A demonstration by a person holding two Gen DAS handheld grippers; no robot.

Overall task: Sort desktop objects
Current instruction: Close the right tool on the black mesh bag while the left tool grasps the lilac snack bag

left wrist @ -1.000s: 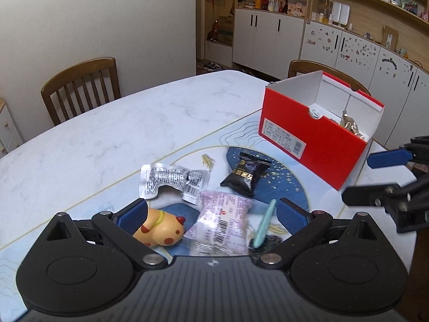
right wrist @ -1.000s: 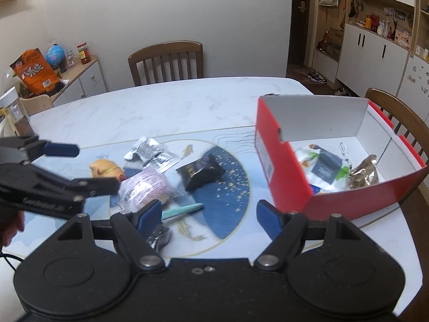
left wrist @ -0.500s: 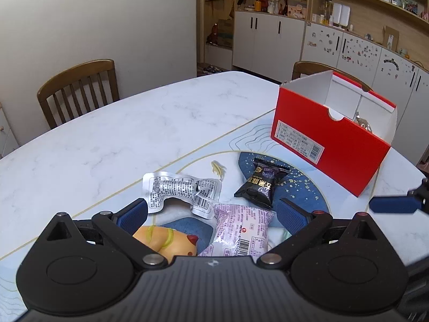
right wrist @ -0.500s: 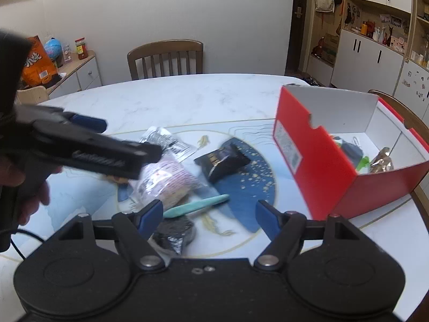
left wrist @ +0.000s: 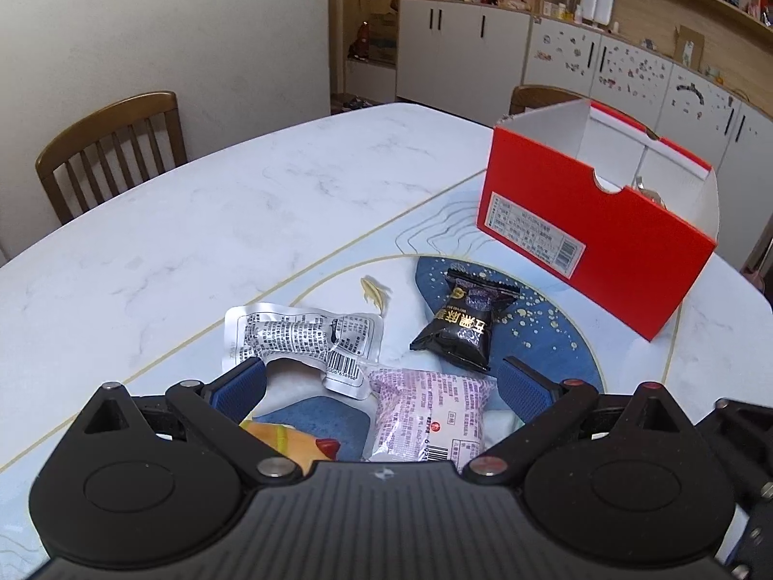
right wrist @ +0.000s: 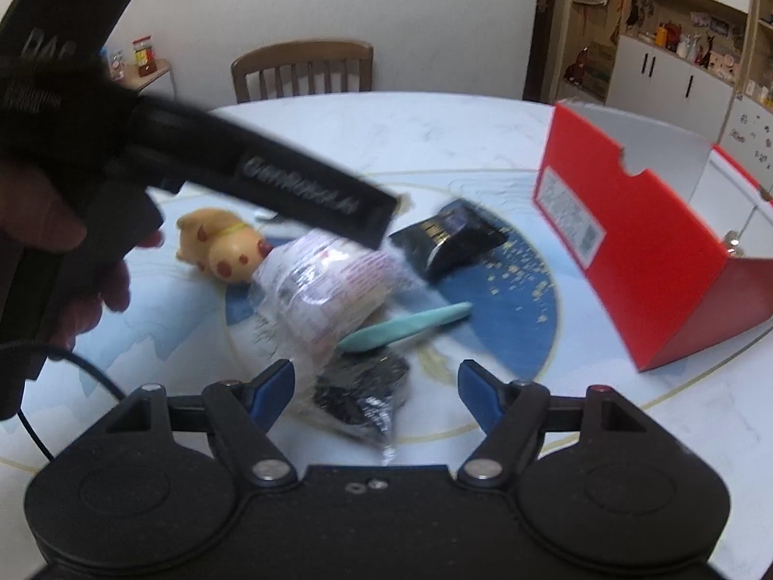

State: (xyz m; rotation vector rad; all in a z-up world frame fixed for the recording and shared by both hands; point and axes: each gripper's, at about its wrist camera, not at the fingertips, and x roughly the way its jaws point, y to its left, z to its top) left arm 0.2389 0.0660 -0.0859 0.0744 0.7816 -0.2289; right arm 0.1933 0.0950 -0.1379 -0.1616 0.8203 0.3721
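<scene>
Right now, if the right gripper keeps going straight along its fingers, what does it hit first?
Most likely the dark crinkled packet lying between the open right gripper fingers, just in front of the teal stick. The picture is blurred, so depth is uncertain.

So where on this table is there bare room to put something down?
Free: the white marble from the silver packet back to the wooden chair, and the strip left of the red box. Crowded: the blue patch holding the black packet, purple packet, toy and teal stick.
</scene>
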